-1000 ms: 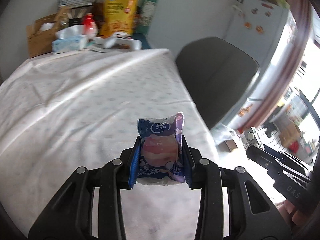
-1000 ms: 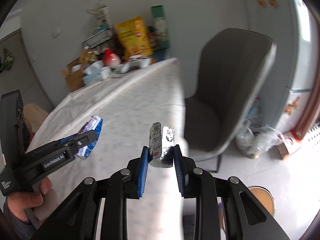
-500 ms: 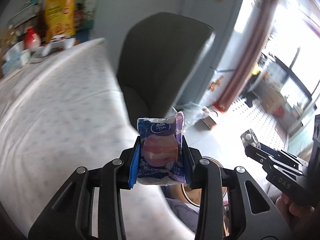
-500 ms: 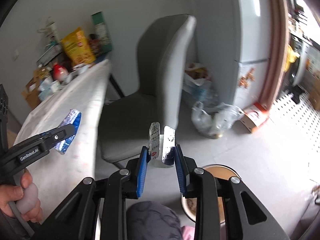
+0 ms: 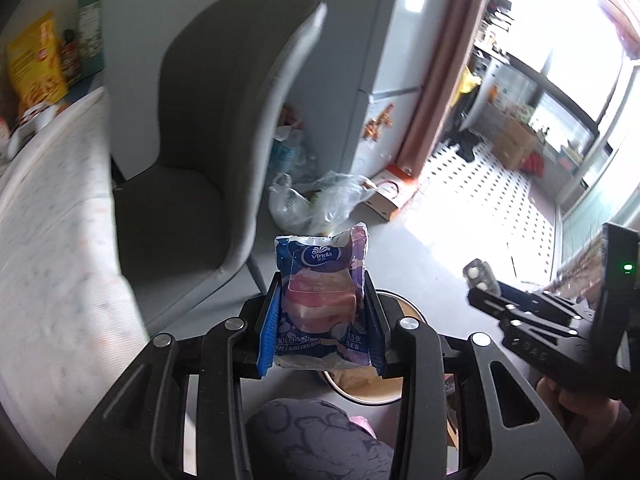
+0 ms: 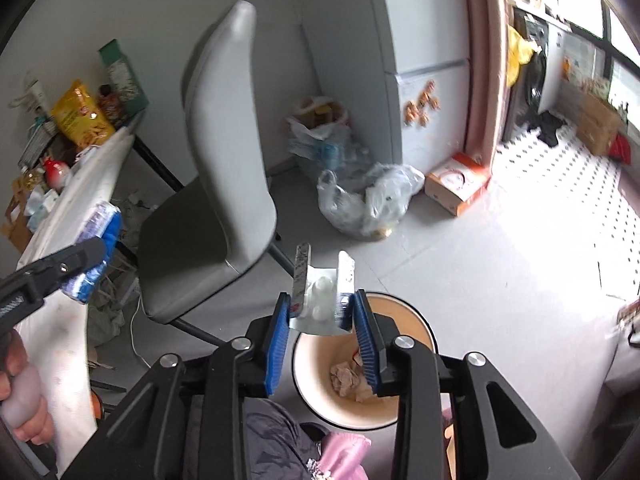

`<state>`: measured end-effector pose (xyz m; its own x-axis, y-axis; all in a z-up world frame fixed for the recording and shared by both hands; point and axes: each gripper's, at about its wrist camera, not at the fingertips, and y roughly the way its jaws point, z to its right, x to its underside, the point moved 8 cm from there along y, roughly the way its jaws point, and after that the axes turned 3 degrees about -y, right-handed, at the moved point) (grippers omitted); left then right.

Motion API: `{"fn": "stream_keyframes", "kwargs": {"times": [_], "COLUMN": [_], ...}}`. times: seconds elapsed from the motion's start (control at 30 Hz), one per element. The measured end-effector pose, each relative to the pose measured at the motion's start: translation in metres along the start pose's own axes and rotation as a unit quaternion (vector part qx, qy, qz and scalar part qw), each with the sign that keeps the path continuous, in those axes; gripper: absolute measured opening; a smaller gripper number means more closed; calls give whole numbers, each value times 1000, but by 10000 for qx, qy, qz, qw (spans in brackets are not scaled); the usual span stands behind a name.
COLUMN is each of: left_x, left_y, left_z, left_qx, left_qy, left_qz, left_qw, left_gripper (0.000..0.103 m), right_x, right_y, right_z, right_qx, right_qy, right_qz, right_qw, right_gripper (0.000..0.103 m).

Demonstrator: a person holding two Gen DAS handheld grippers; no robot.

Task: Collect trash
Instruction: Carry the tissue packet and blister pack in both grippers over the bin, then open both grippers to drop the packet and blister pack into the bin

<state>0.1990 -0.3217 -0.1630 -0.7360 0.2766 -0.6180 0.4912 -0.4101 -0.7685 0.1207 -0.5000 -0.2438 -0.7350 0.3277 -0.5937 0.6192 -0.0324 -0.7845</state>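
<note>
My left gripper (image 5: 322, 300) is shut on a blue and pink Vinda tissue packet (image 5: 320, 300) and holds it above the floor, over a round cream trash bin (image 5: 372, 392). My right gripper (image 6: 322, 304) is shut on a bent silver pill blister pack (image 6: 324, 292) just above the near rim of the same bin (image 6: 416, 316), which holds crumpled paper. The right gripper also shows in the left wrist view (image 5: 480, 280), and the left gripper with its packet shows in the right wrist view (image 6: 92, 252).
A grey chair (image 6: 224, 160) stands between the cloth-covered table (image 5: 52, 240) and the bin. Plastic bags (image 6: 360, 200) and an orange-white box (image 6: 456, 184) lie on the floor by a white fridge (image 6: 424, 60). My knee (image 5: 320, 440) is below the grippers.
Both grippers have swung from over the table to the right and down, past the chair. They now hang over the floor at the trash bin, each still holding its item.
</note>
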Motion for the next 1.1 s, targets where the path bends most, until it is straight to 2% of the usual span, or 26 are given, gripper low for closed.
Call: {"fn": "stream_keyframes", "kwargs": {"times": [0.07, 0.13, 0.37, 0.43, 0.53, 0.63, 0.73, 0.77, 0.8, 0.87, 0.9, 0.97, 1.1], "left_x": [0, 0, 3, 5, 9, 10, 13, 13, 11, 6, 4, 1, -5], "left_y": [5, 9, 24, 29, 35, 42, 49, 50, 50, 47, 45, 41, 34], "left_z": [7, 13, 32, 39, 50, 62, 78, 84, 87, 90, 90, 87, 68], "left_qx": [25, 33, 96, 132, 215, 309, 473, 535, 528, 407, 379, 331, 162], "left_qy": [69, 121, 299, 364, 435, 513, 605, 658, 714, 800, 805, 786, 623], "left_qz": [-48, -89, -266, -320, -401, -488, -609, -629, -615, -426, -362, -293, -227], "left_qw": [10000, 9999, 9992, 9987, 9980, 9970, 9952, 9944, 9942, 9951, 9954, 9959, 9977], "left_gripper": [36, 36, 37, 37, 37, 37, 41, 48, 64, 82, 87, 94, 95], "right_x": [8, 14, 23, 22, 22, 23, 23, 23, 22, 23, 22, 22, 18], "right_y": [8, 12, 5, 2, -8, -16, -24, -27, -27, -29, -29, -29, -27], "right_z": [11, 20, 49, 58, 72, 88, 102, 107, 110, 116, 118, 119, 110], "right_qx": [-37, -55, 68, 122, 218, 345, 495, 537, 556, 591, 599, 589, 533], "right_qy": [155, 259, 457, 543, 656, 772, 874, 913, 938, 981, 996, 1021, 972], "right_qz": [-131, -204, -118, -71, 42, 117, 210, 226, 235, 251, 255, 266, 288], "right_qw": [9998, 9994, 9989, 9984, 9976, 9964, 9947, 9941, 9938, 9931, 9929, 9927, 9934], "right_gripper": [37, 47, 61, 72, 82, 88, 90, 90, 90, 90, 90, 90, 90]}}
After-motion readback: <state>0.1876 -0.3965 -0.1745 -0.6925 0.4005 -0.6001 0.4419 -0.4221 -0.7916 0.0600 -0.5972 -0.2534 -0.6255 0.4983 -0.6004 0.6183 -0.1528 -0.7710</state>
